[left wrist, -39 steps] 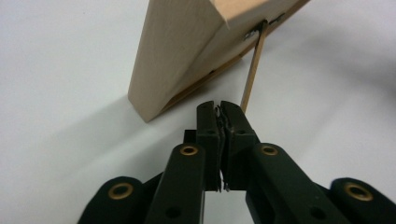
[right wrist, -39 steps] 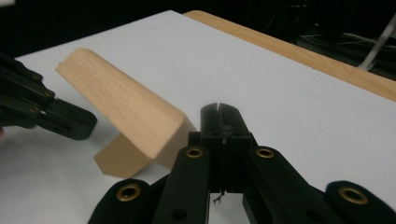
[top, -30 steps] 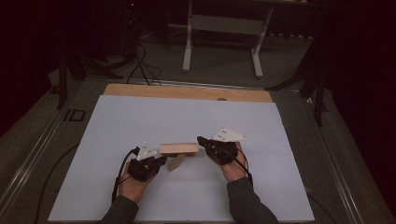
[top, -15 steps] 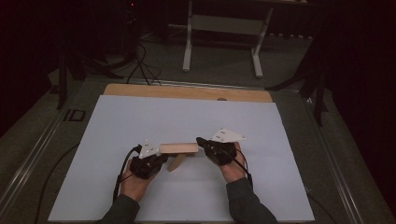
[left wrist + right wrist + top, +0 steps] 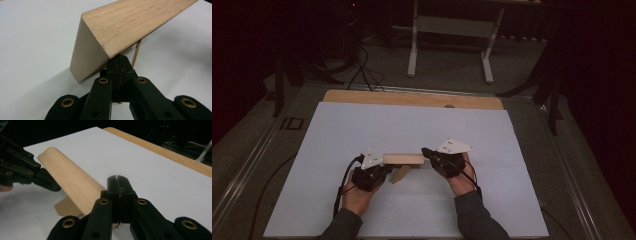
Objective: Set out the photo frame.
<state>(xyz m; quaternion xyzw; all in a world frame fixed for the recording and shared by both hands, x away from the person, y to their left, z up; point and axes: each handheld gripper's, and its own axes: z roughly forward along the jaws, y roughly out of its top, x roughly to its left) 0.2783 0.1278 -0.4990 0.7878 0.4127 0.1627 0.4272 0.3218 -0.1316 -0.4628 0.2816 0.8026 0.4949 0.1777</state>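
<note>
Left claw [image 5: 117, 63]: jaws pressed together, gripping nothing, tips tucked under one end of the pale oak-grained wooden block [image 5: 120, 27].
Right claw [image 5: 117, 185]: likewise closed and empty, beside the block's other end.
Block: propped aslant between both claws on the white-covered worktop [image 5: 362, 125], over a smaller tan wooden piece [image 5: 401, 173].
Risk: likely slip or topple, being merely propped, not clamped.

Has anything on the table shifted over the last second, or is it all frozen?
Nothing has visibly changed. The wooden block lies in the same spot on the white table, between the left gripper and the right gripper. Both stay put at its ends with their fingers closed together. A thin wooden piece still sits beneath the block.
</note>
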